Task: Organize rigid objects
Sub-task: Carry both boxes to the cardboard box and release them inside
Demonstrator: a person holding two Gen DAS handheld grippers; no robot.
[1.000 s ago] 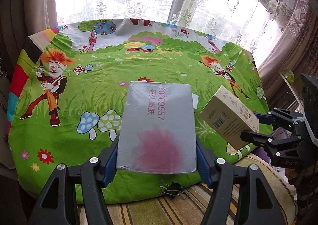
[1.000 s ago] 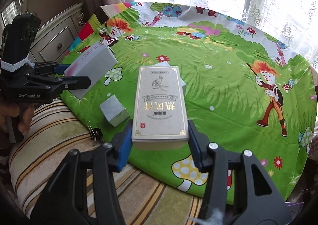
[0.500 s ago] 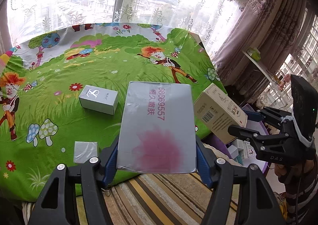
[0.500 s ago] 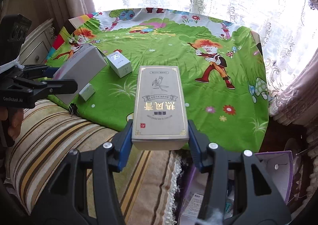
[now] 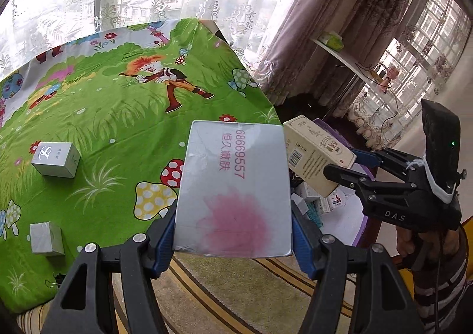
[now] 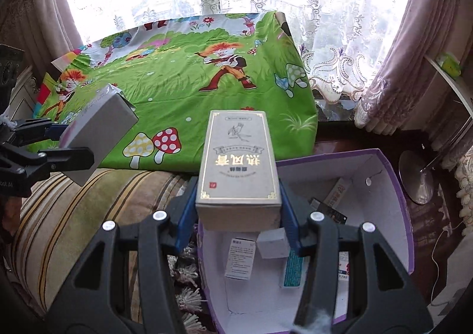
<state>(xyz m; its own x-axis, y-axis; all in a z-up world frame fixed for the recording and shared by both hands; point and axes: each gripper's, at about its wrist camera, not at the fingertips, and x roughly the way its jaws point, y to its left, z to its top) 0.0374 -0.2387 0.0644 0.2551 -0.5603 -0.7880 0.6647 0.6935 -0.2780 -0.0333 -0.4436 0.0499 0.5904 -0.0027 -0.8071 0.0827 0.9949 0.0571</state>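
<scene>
Between the blue pads of the left gripper (image 5: pixel 233 233): a flat silver-grey cardboard box with a pink blot (image 5: pixel 233 195), clamped at its two long sides, jaws about half spread. Printed on it in pink, sideways: "68669557" and a line of Chinese characters.

Between the pads of the right gripper (image 6: pixel 239 210): a tall beige cardboard box with a gold border (image 6: pixel 239 162), pressed from both sides, jaws spread only as wide as the box. On its top face, upside down: a small bird drawing, large gold Chinese characters, a small red seal. On its side in the left view: a barcode.

On the right gripper body: "DAS".

Just below and beyond the right fingers: an open purple carton with white inside (image 6: pixel 393 204), holding several small packets with print too small to read.

Left of the left fingers, on the green cartoon-printed cloth (image 5: pixel 112 115): a silver box with a looped logo (image 5: pixel 55 159) and a plain small silver box (image 5: pixel 46 238).
</scene>
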